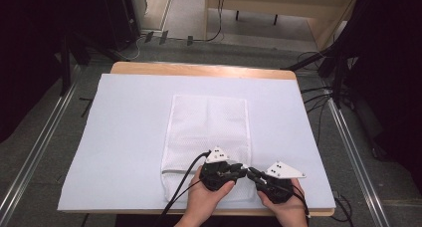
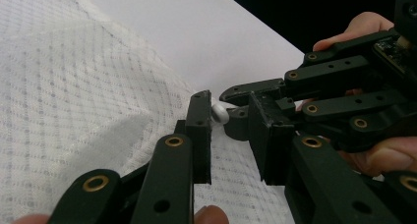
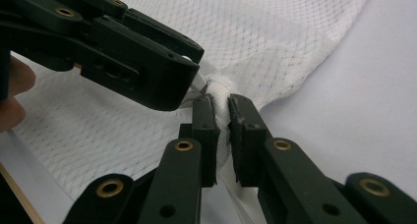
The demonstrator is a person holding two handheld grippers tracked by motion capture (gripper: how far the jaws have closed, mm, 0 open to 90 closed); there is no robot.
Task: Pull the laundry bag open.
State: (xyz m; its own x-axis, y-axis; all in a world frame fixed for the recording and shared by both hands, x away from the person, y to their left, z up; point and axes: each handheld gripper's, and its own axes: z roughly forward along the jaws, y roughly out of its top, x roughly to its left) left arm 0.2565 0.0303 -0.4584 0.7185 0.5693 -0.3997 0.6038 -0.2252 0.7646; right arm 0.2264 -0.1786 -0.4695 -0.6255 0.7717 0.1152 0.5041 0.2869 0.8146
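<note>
Nearest, two black two-jaw grippers meeting at the near right corner of one white mesh laundry bag (image 1: pixel 209 132): right gripper (image 3: pixel 222 118) pinching a bunched fold, left gripper (image 2: pixel 230 121) spread around a small white zipper pull (image 2: pixel 220 113), bag's long axis running away across one white table cover (image 1: pixel 124 127).

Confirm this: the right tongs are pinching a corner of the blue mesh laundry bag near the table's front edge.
Wrong colour: the mesh laundry bag is white, as the right gripper view shows. The rest holds: the right tongs pinch a bunched corner of it near the table's front edge.
</note>
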